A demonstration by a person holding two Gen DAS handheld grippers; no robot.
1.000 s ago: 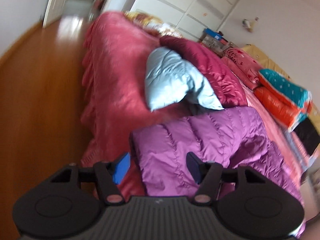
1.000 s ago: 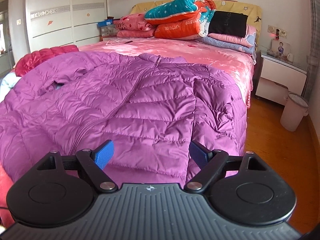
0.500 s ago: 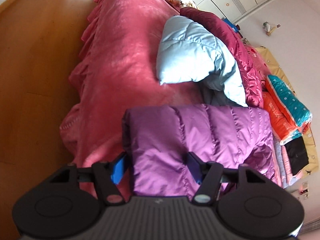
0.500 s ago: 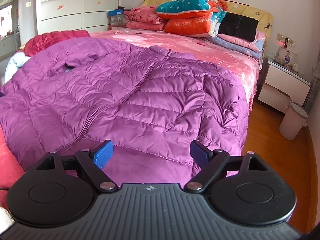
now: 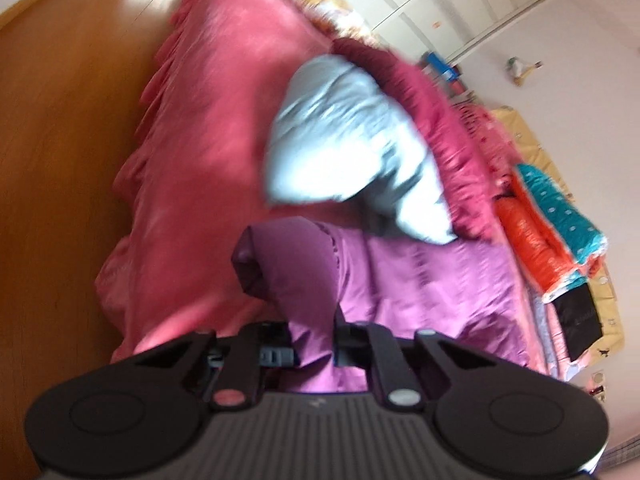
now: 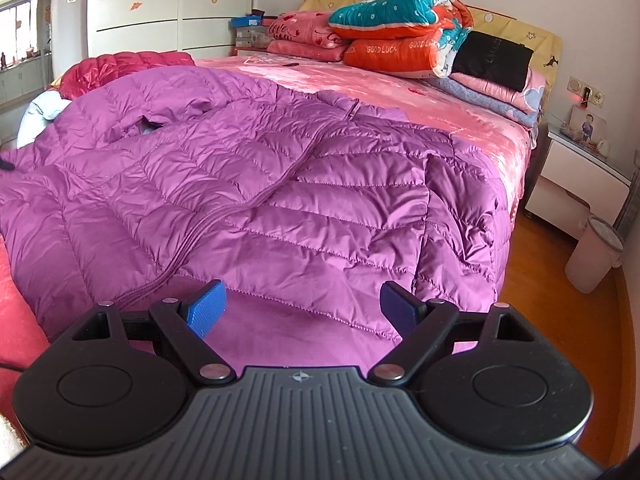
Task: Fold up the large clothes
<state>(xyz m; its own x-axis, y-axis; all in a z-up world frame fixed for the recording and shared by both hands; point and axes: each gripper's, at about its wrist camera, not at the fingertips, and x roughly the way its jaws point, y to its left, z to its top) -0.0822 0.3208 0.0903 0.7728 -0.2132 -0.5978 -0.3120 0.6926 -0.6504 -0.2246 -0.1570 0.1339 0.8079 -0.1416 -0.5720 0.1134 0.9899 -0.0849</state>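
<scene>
A large purple quilted down jacket lies spread, zipper up, across the pink bed. In the left wrist view my left gripper is shut on a bunched corner of the purple jacket, which bulges up between the jaws and hides the pads. The view is blurred. In the right wrist view my right gripper is open and empty, hovering just above the jacket's near hem, with the blue pads wide apart.
A light blue jacket and a dark red jacket lie on the bed's far side. Folded quilts are stacked at the headboard. A white nightstand and bin stand right of the bed. Wood floor surrounds it.
My left gripper has closed on the jacket's corner, which was between open jaws before. My right gripper has edged closer over the hem, still open.
</scene>
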